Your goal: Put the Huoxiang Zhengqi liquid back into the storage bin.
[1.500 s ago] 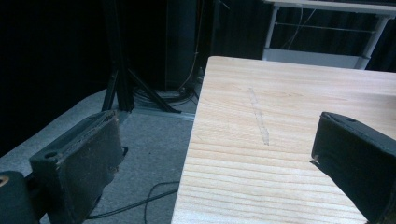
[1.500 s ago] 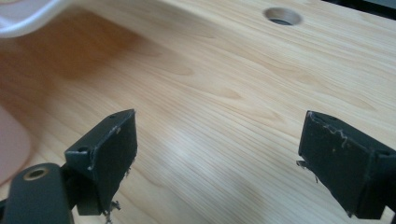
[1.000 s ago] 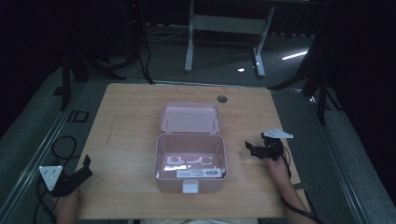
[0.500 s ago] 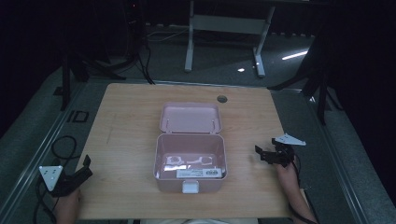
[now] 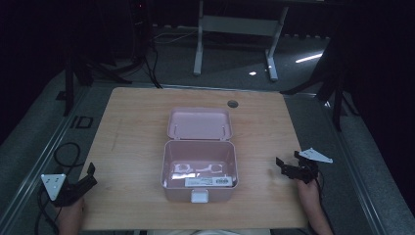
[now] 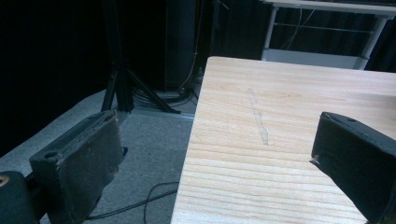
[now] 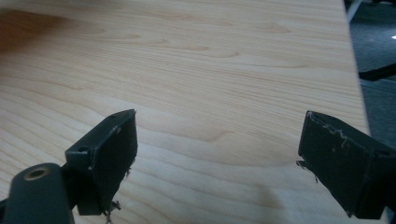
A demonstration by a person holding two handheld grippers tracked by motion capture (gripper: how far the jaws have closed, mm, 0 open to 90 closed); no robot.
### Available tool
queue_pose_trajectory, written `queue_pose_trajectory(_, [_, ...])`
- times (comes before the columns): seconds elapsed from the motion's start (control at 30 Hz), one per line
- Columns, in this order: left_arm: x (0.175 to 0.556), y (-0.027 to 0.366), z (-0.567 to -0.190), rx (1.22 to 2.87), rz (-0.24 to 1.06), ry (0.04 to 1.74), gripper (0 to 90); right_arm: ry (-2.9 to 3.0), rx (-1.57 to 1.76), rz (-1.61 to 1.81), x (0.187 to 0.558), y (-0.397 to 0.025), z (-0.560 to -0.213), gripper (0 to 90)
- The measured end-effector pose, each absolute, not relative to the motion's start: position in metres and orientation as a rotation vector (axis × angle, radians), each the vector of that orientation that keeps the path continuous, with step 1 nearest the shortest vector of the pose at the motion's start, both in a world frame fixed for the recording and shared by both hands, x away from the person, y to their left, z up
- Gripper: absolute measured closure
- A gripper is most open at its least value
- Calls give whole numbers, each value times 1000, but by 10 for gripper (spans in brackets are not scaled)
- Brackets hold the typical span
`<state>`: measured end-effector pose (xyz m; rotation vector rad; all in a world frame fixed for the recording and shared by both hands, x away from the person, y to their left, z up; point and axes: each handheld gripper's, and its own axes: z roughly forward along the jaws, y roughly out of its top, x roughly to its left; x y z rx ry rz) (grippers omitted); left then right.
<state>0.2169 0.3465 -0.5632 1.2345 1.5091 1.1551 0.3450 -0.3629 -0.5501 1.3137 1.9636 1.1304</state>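
High view: each hand-held gripper, left (image 5: 90,175) and right (image 5: 286,165), gapes wide at opposite table (image 5: 132,137) edges, well apart from the box (image 5: 199,169).

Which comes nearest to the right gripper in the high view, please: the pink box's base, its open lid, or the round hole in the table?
From the right gripper:
1. Pink box's base, to its left, table centre.
2. Open lid, behind the base.
3. Round hole, near the far edge.
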Motion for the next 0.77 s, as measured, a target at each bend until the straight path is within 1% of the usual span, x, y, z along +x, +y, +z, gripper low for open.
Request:
queue_pose_trajectory(0.37, [217,346,-563,1236,1161,1505,21,1914,1357,1063,344,-373,-550,114])
queue_pose_trajectory(0.63, [216,346,-563,1236,1160,1505,21,1865,1434,1111,345,-384,-549,114])
queue_pose_trajectory(0.77, [216,346,-563,1236,1161,1503,21,1880,1410,1100,345,-381,-550,114])
